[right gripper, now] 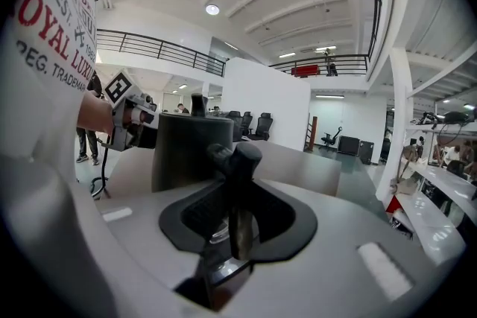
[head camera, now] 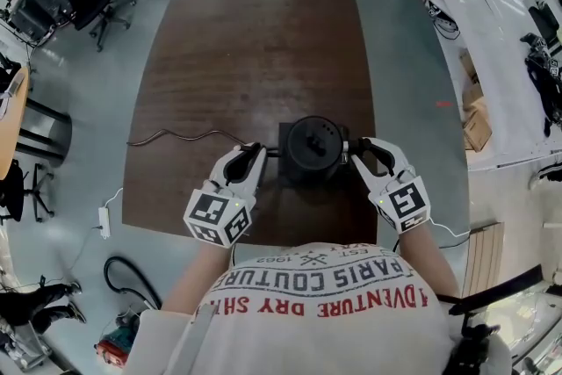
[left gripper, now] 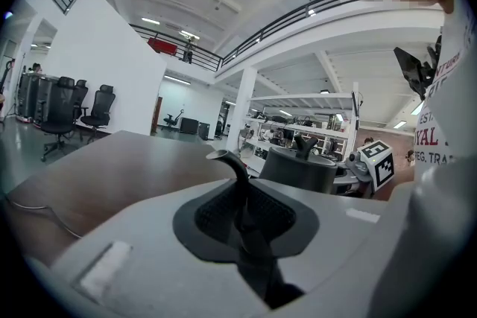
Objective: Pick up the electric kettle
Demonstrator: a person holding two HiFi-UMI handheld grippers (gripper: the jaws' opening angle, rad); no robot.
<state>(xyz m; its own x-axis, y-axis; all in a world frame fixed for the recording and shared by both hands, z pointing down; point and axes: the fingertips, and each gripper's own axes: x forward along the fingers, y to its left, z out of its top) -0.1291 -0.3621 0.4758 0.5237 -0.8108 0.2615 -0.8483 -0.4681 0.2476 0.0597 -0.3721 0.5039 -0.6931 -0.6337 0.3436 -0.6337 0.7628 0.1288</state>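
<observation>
Cable [head camera: 180,136]: thin and wavy, lying on the brown desk [head camera: 255,39], well left of the electric kettle [head camera: 313,149].
Left tool [head camera: 253,155]: held low near the desk's front edge and angled inward at the kettle's left side, tipped slightly downward. Its marker cube [head camera: 217,218] faces the head camera. The jaws are nearly together, clamped on the thin curved spout [left gripper: 237,179].
Kettle: black, upright, lid on, at the near middle of the desk between the two tools.
Right tool [head camera: 363,148]: mirrors the left one, angled inward at the kettle's right side, with its own marker cube behind it. The jaws stand wider and press on the thick dark handle [right gripper: 237,186].
Arms: both forearms reach forward from under the printed shirt [head camera: 325,303] (the hands themselves are covered by the tool bodies).
Hidden: the tool bodies cover the kettle's bottom in both gripper views. From above, a dark square patch surrounds it, either base or shadow. Whether it touches the desk is unclear.
</observation>
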